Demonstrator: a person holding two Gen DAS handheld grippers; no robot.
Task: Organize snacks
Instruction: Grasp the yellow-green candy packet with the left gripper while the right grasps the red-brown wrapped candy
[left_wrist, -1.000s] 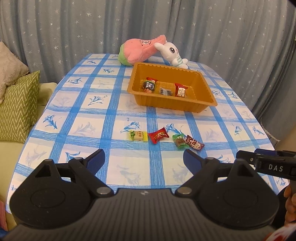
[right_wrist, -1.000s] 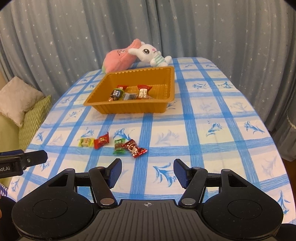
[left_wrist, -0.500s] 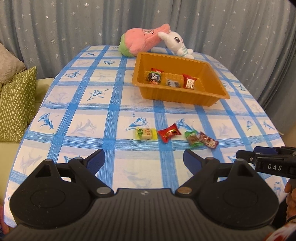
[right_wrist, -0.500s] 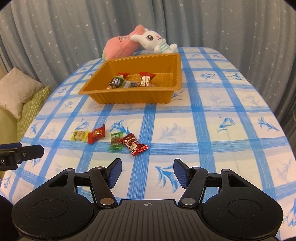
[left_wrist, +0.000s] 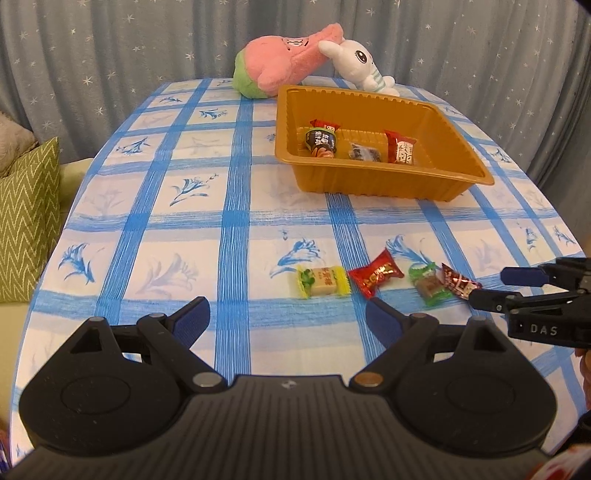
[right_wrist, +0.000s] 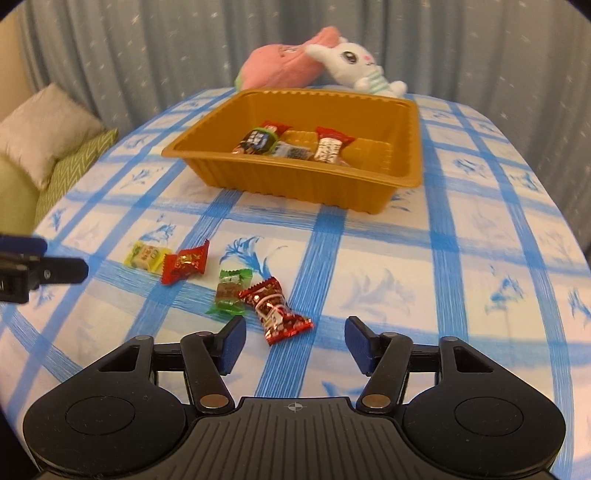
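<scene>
Where it lies, dark-red candy (right_wrist: 276, 311) points tray-ward (right_wrist: 291, 188).

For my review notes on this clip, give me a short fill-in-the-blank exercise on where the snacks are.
1. The snacks lying loose on the tablecloth number ____.
2. The orange tray holds ____ wrapped snacks.
3. The loose snack nearest the right tongs is the dark red candy, which touches the ____ candy beside it.
4. Behind the tray lie a pink plush and a white ____ plush.

Missing words: four; three; green; rabbit
</scene>
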